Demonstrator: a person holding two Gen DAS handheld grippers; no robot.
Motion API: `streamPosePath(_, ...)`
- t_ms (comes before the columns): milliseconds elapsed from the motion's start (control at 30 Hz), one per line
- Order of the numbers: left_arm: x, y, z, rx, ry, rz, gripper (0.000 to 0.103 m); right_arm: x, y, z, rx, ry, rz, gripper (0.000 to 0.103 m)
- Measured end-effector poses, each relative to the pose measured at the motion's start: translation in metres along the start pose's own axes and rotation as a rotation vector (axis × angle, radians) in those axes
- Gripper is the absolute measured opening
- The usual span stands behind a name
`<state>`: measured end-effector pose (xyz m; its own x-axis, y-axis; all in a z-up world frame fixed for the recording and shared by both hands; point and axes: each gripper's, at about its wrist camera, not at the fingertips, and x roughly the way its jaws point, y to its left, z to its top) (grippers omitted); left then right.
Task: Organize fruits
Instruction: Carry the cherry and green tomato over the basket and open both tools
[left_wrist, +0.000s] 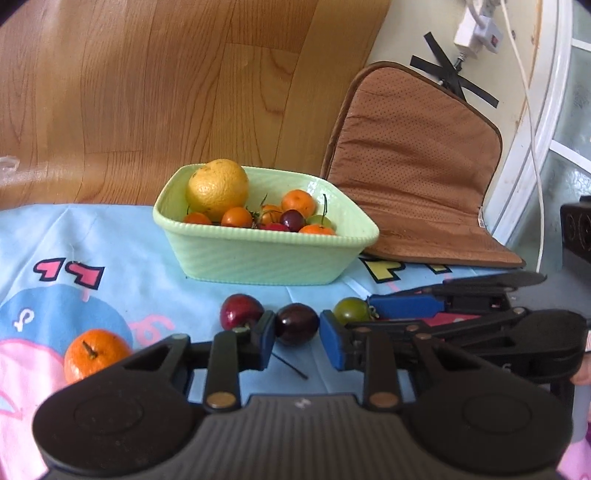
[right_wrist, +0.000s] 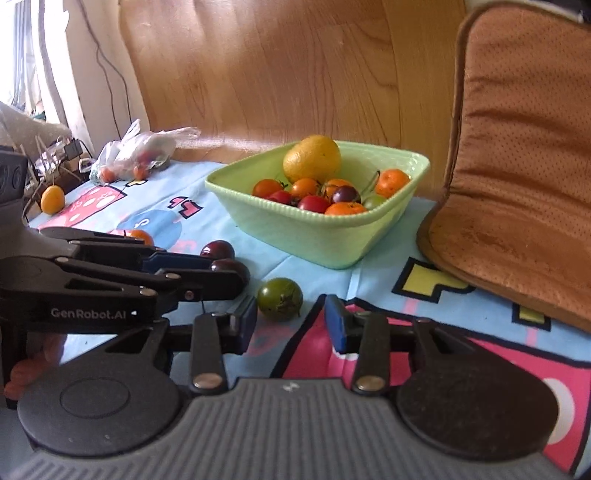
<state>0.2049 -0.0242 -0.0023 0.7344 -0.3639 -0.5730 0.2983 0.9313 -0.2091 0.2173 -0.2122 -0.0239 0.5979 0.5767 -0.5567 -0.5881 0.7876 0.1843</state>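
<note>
A pale green bowl (left_wrist: 258, 258) (right_wrist: 314, 240) on the blue cartoon cloth holds a big yellow citrus (left_wrist: 218, 188), mandarins, small tomatoes and a dark cherry. In front of it lie a red cherry (left_wrist: 240, 310), a dark cherry (left_wrist: 297, 323) and a green tomato (left_wrist: 351, 310) (right_wrist: 280, 298). My left gripper (left_wrist: 299, 341) is shut on the dark cherry, both blue pads against its sides. My right gripper (right_wrist: 291, 325) is open; the green tomato sits just past its fingertips, nearer the left pad and apart from the right one. A mandarin (left_wrist: 94, 354) lies at the left.
A brown cushion (left_wrist: 413, 166) (right_wrist: 517, 184) leans against the wall right of the bowl. A plastic bag of fruit (right_wrist: 136, 155) and a small yellow fruit (right_wrist: 52, 199) lie at the far left edge. A wood-patterned panel stands behind. The two grippers are side by side, close together.
</note>
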Motion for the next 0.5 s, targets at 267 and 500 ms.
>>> streamPosePath(267, -0.034, 0.001, 0.009, -0.033, -0.114, -0.062, 0.026, -0.031, 0.024, 0.006, -0.058, -0.131, 0.048, 0.027)
streamPosePath(500, -0.023, 0.009, 0.057, 0.004, -0.154, -0.026, 0.026, -0.024, 0.016, 0.039, -0.002, -0.249, -0.034, 0.027)
